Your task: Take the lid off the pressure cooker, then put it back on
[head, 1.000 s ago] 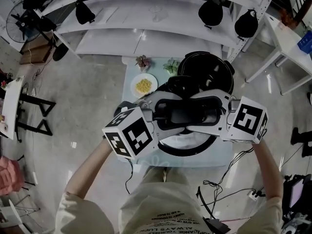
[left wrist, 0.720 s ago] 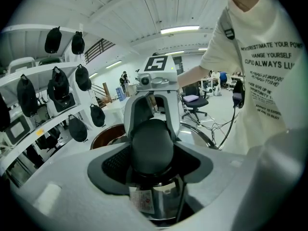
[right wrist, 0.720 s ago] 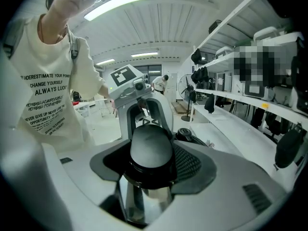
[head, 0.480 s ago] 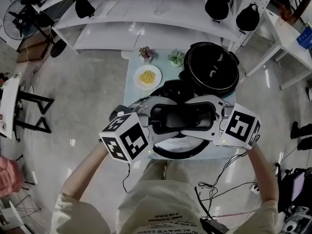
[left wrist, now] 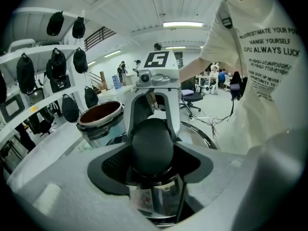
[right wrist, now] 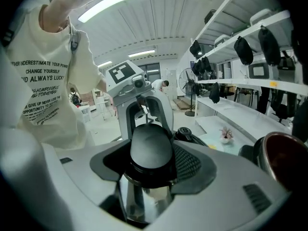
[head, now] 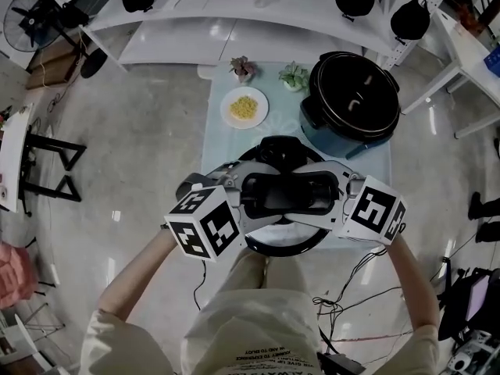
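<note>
Left gripper [head: 244, 195] and right gripper [head: 337, 195] have carried the lid [head: 287, 237] down toward the table's [head: 215, 143] near end, clear of the open pot [head: 355, 92], each clamped on one handle [head: 287, 192] end; removal looks done, so next it must swing back squarely over the rim.

The pale bench [head: 221, 143] carries a plate [head: 244, 108] of yellow food beyond the left claw [head: 245, 196]. The open cooker pot [head: 355, 100] stands beyond the right claw [head: 337, 194]. Farther off, at the far edge, stand a potted plant [head: 242, 69] and a second plant [head: 294, 76]. The lid [head: 287, 231], held in both claws, is over the bench's near end; whether it touches cannot be told.
</note>
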The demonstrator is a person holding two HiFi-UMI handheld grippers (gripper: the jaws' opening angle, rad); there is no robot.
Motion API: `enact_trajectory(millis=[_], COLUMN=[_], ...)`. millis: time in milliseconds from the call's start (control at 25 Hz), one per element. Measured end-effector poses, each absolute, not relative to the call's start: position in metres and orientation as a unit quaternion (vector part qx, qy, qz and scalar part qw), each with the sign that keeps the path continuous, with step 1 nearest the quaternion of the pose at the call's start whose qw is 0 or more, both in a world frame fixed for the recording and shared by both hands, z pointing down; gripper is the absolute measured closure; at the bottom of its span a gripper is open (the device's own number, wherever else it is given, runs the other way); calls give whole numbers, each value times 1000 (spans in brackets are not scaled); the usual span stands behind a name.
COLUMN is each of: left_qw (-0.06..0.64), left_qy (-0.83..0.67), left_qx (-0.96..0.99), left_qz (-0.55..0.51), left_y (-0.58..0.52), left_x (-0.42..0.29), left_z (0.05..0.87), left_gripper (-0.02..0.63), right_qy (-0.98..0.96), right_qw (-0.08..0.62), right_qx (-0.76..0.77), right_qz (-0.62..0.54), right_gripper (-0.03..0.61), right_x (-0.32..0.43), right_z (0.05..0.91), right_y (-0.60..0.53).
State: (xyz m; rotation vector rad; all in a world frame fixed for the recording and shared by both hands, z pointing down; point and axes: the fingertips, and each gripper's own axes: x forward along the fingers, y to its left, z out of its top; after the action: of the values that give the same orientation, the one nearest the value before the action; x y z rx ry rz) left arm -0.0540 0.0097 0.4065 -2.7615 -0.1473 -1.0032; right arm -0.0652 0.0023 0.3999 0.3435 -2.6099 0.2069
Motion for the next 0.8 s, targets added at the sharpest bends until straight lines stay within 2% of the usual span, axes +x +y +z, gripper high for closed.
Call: enact_trajectory(millis=[800], left_qw=[48], left_qy=[-39], left_qx=[-913], left_qz=[-402], left_y=[-11], left_x=[-69], left_z=[530], left_gripper=[333], right_qy=[-954], right_qw=[258], right_qx=[105], right_qz=[108], right_gripper=[304], right_x=[-79], right_z=[521], right_y=[-18])
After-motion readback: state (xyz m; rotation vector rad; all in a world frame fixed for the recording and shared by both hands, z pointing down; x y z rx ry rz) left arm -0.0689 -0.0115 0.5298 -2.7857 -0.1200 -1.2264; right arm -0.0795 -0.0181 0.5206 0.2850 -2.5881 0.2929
